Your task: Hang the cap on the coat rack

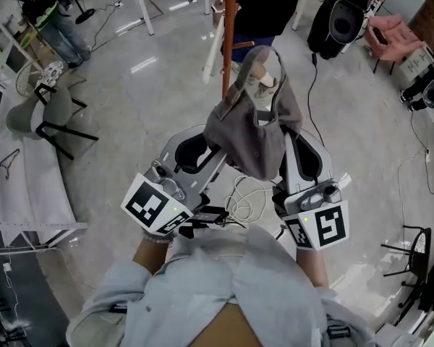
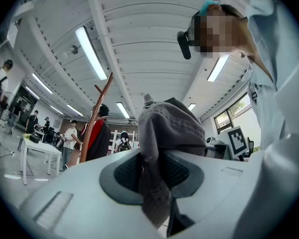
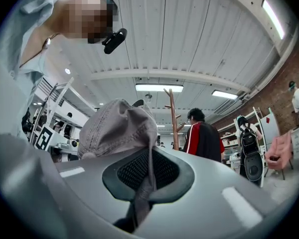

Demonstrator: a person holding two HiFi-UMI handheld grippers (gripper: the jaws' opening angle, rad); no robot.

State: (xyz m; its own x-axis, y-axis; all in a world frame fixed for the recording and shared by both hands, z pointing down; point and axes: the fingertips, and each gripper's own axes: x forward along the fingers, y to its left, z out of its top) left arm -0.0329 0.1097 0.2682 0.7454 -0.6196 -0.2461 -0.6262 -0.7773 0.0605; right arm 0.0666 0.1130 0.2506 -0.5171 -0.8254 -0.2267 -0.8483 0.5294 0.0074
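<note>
A grey cap [image 1: 254, 121] hangs in the air between my two grippers, close in front of the wooden coat rack pole [image 1: 230, 35]. My left gripper [image 1: 215, 150] is shut on the cap's left edge; in the left gripper view the grey fabric [image 2: 162, 148] is pinched between the dark pads. My right gripper [image 1: 288, 144] is shut on the cap's right edge, and the cloth [image 3: 139, 183] runs down between its pads in the right gripper view. The rack [image 3: 173, 121] stands just beyond the cap [image 3: 120, 128], its pegs [image 2: 100, 91] above it.
A person in a red and black jacket [image 3: 203, 138] stands right behind the rack. A grey chair [image 1: 54, 114] is at the left, a white table leg [image 1: 143, 6] at the back, cables [image 1: 246, 194] on the floor, a pink chair [image 1: 394, 38] far right.
</note>
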